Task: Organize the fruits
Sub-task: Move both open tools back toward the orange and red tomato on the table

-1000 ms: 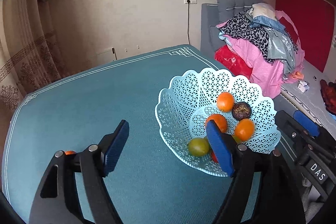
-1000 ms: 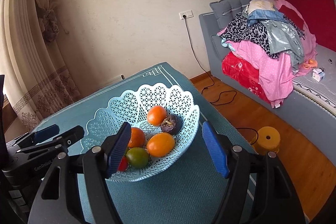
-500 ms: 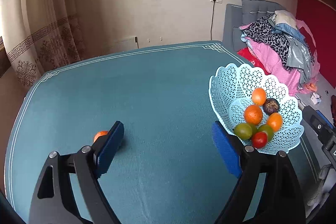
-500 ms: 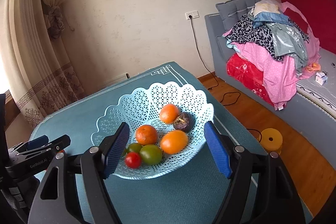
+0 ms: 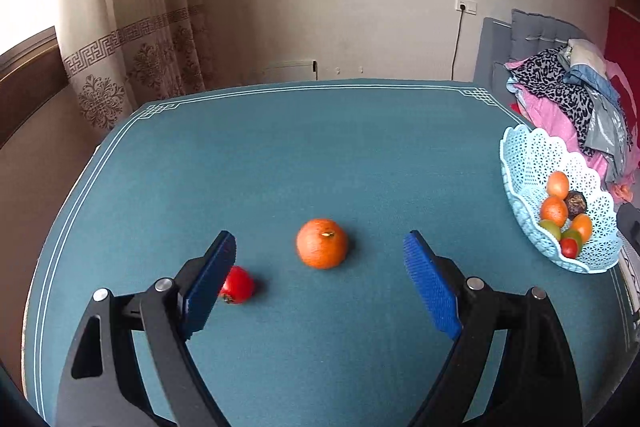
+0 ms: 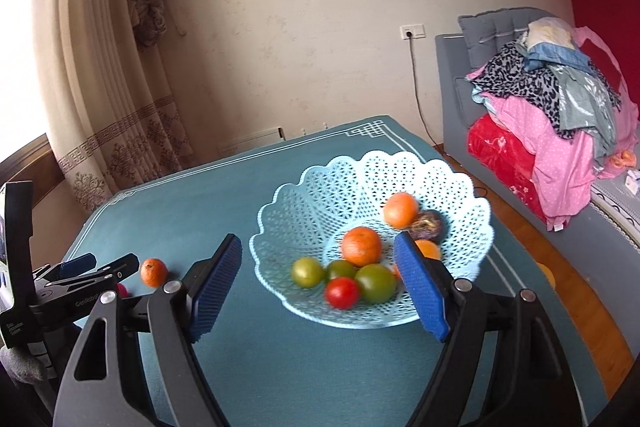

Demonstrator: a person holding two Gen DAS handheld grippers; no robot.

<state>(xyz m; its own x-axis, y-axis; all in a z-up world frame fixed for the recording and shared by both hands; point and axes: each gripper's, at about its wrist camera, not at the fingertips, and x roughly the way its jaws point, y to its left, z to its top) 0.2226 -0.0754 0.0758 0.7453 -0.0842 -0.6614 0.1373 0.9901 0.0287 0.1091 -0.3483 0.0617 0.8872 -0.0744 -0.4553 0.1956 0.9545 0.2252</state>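
A loose orange (image 5: 322, 243) lies on the teal table just ahead of my open, empty left gripper (image 5: 320, 291), between its blue pads. A red tomato (image 5: 237, 285) lies beside the left pad, partly hidden by it. The pale blue lattice basket (image 5: 524, 163) stands at the table's right edge with several oranges, green and red fruits and one dark fruit. My right gripper (image 6: 320, 287) is open and empty, hovering in front of the basket (image 6: 460, 187). The loose orange (image 6: 153, 271) and the left gripper's black body (image 6: 80, 287) show at the left of the right wrist view.
The teal cloth covers the table (image 5: 280, 155). A curtain (image 5: 132, 27) hangs behind the far left corner. A grey bed with piled clothes (image 6: 552, 107) stands to the right, past a strip of wooden floor (image 6: 560, 267).
My left gripper has swung left, away from the basket, and now faces the loose orange and tomato. My right gripper has drawn slightly closer to the basket.
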